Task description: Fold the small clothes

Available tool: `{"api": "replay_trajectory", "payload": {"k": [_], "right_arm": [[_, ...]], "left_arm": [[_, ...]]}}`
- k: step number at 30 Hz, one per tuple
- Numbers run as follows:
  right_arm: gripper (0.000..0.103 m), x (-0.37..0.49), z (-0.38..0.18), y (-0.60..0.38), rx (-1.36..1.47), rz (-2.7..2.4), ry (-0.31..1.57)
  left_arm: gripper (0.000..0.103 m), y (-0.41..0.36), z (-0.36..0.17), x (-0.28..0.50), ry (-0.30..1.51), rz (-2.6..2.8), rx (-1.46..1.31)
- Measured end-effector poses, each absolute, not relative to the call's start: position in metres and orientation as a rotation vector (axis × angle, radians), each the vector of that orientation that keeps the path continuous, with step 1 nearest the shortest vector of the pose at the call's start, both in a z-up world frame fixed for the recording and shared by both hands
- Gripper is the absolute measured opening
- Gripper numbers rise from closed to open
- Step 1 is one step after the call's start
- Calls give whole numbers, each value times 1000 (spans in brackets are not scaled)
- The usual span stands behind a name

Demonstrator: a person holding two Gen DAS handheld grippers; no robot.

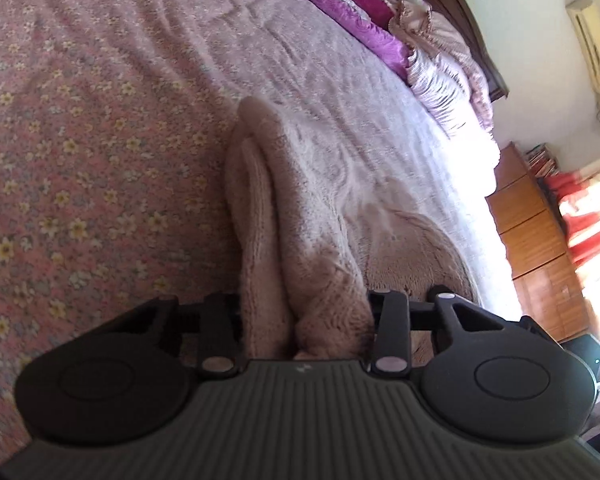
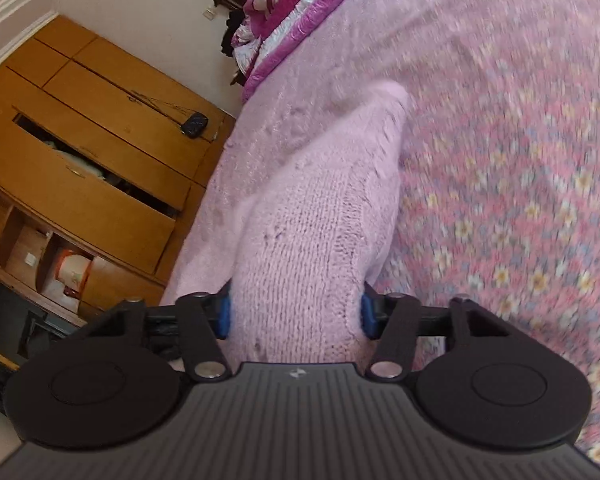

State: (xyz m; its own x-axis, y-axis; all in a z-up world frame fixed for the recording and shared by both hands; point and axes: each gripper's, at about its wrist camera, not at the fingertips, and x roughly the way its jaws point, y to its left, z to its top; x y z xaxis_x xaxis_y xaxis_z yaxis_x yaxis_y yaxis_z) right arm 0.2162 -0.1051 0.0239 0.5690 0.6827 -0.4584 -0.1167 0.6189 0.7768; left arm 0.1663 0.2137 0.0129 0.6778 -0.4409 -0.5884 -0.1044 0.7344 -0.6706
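A wide bed [image 1: 100, 120] fills both views, covered by a pink sheet printed with small yellow and white flowers. Across part of it lies a pale pink fuzzy blanket [image 1: 340, 100], and at the head end sits a heap of purple and magenta bedding [image 1: 364, 8]. A tall wooden wardrobe [image 2: 80, 140] stands beside the bed in the right wrist view, one of its flaps hanging open. In the left wrist view a lower wooden cabinet [image 1: 540, 232] stands against a bright window with red curtains.

The pink knitted garment [image 2: 312, 240] lies on the bed, where the fuzzy blanket meets the flowered sheet, bunched into thick folds. Each end of it runs up into a gripper.

The right gripper [image 2: 296, 316] points forward and somewhat down toward the bed, rolled so that the room looks tilted. Its blue fingertips [image 2: 225, 316] sit on either side of a thick roll of the knit and press into it from both sides, clamped on it.

The left gripper [image 1: 306, 320] is likewise angled down and rolled sideways. Its two black fingers squeeze a doubled fold of the garment between them, the knit bulging out ahead of the jaws.
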Motion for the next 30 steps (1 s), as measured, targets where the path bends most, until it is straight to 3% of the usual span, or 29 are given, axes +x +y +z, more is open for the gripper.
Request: {"api": "replay_trajectory", "payload": {"k": [10, 20, 25, 27, 30], "right_arm": [[55, 152, 96, -157, 738, 522, 771], [56, 47, 103, -215, 626, 417, 765], [58, 25, 70, -219, 574, 337, 807], [63, 22, 58, -218, 545, 312, 807], [71, 21, 39, -217, 538, 287, 806]], "left_arm": [[39, 166, 48, 125, 801, -347, -742], [40, 99, 39, 63, 875, -413, -558], [51, 83, 26, 47, 901, -313, -366], [61, 82, 23, 40, 880, -283, -322], [69, 85, 24, 33, 866, -244, -293]]}}
